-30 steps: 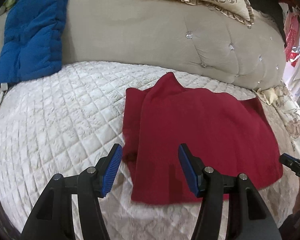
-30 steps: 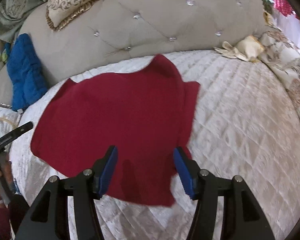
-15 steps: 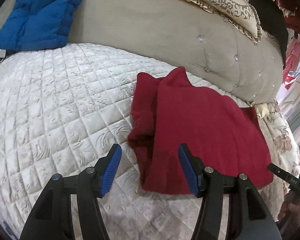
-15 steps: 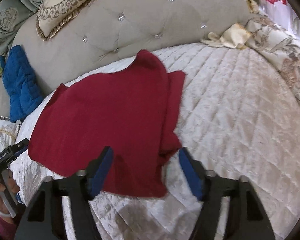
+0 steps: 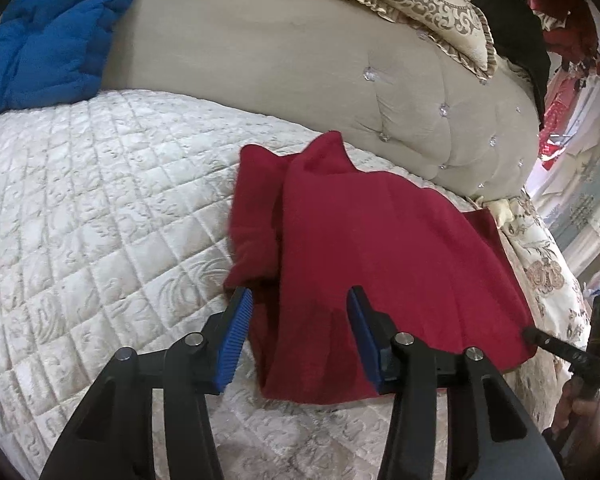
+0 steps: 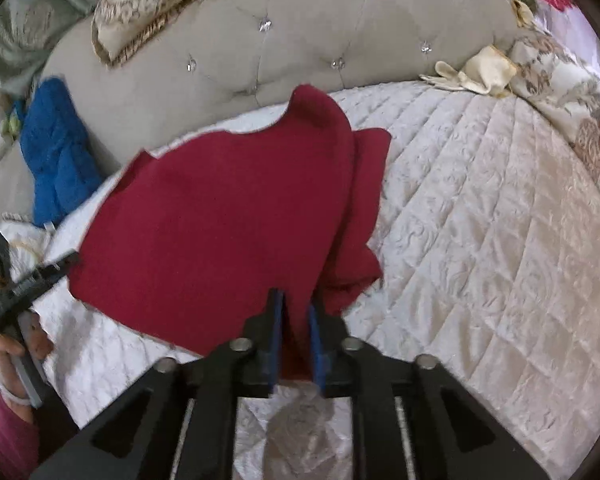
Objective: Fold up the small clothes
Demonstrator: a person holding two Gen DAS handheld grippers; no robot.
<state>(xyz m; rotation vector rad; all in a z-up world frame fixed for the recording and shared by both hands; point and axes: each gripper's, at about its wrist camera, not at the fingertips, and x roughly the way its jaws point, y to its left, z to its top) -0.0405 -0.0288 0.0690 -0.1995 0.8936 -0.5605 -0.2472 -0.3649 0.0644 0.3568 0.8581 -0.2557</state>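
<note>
On the white quilted bedspread (image 5: 100, 220) lies the dark red knit garment (image 5: 380, 248). The left gripper (image 5: 298, 334) has come lower, its jaws closing around the near hem without pressing yet. The right gripper (image 6: 296, 336), spread a second ago, now pinches the other corner, so a fold can begin.

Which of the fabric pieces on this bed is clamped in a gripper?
The dark red garment: the right gripper pinches its near edge. The blue quilted piece and the cream cloth lie untouched.
</note>
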